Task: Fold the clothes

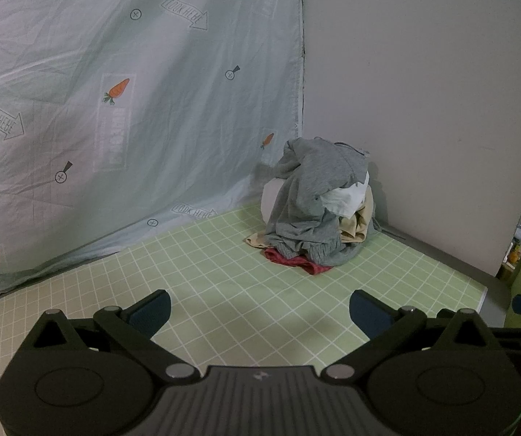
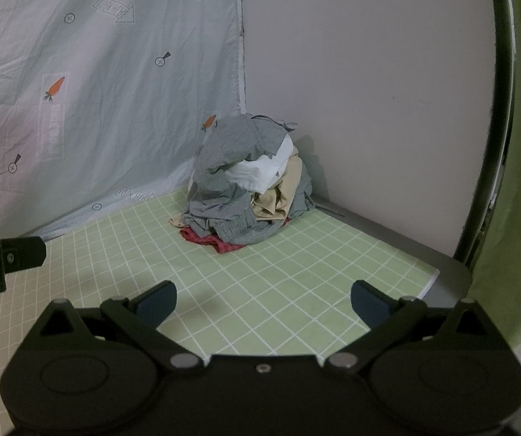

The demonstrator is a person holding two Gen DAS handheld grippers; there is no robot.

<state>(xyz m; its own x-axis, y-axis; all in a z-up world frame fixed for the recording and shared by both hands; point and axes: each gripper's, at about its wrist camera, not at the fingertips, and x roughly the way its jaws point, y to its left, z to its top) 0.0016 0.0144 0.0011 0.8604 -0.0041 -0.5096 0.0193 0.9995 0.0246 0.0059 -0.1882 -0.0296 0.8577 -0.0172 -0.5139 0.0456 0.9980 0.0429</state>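
**Both grippers wide, the clothes heap untouched in the corner**

The pile of clothes (image 1: 315,210) sits at the far corner of the green grid mat (image 1: 224,283), where the carrot-print sheet (image 1: 115,91) meets the plain wall (image 1: 424,91). A grey garment (image 2: 231,167) drapes over the top, with white cloth (image 2: 260,172), beige cloth (image 2: 278,196) and a red piece (image 2: 220,241) poking out beneath.

The likely trouble is the tangle: a pinch on the grey garment may well drag the other pieces along, or topple the heap against the sheet. Closing on a bunched fold instead of an edge would lift a wad that cannot be laid flat.

The left gripper (image 1: 260,312) and right gripper (image 2: 264,303) both hover over the mat on the near side of the pile, well apart from it, aimed towards it, jaws spread wide and holding nothing.
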